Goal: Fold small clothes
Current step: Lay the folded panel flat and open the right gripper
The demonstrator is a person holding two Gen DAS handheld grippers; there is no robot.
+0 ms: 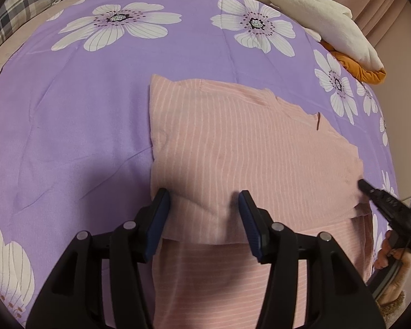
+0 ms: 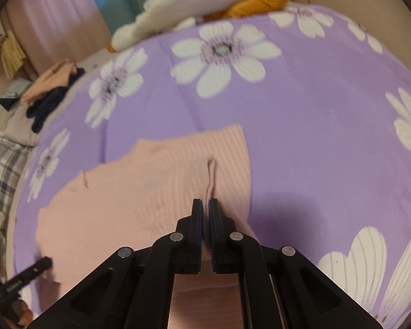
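Left hand-held gripper (image 1: 204, 205): jaws spread wide, released, hovering over the near fold edge of the pink striped garment (image 1: 246, 148); blue pads (image 1: 159, 216) sit either side of a wrinkled bit of the top layer, can't tell if the tips touch cloth. Right hand-held gripper (image 2: 206, 211): clenched, pads nearly together w/ a pinched ridge of the same pink striped garment (image 2: 139, 189) running up from between them, so it's grasping the cloth near the garment's right edge. In left wrist view that right hand-held gripper (image 1: 370, 189) shows as a dark tip at the garment's right side, person's fingers partly visible behind it lower down. In right wrist view the left hand-held gripper (image 2: 42, 263) pokes in bottom left, at the garment's near-left corner. Garment lies flat on the bed, on a purple bedspread (image 1: 82, 137) w/ big white flowers, top layer folded over a lower layer that runs toward the cameras; a small dark mark near the far right edge, can't tell what it is. Right wrist view is motion-blurred. Further back: cream plush toy (image 1: 315, 19) on an orange cloth (image 1: 367, 71) at the bed's far right edge, plaid pillow (image 1: 19, 16) far left, pile of peach and dark clothes (image 2: 52, 87) off the bedspread's far left in right wrist view. Pink curtain (image 2: 54, 22) behind.
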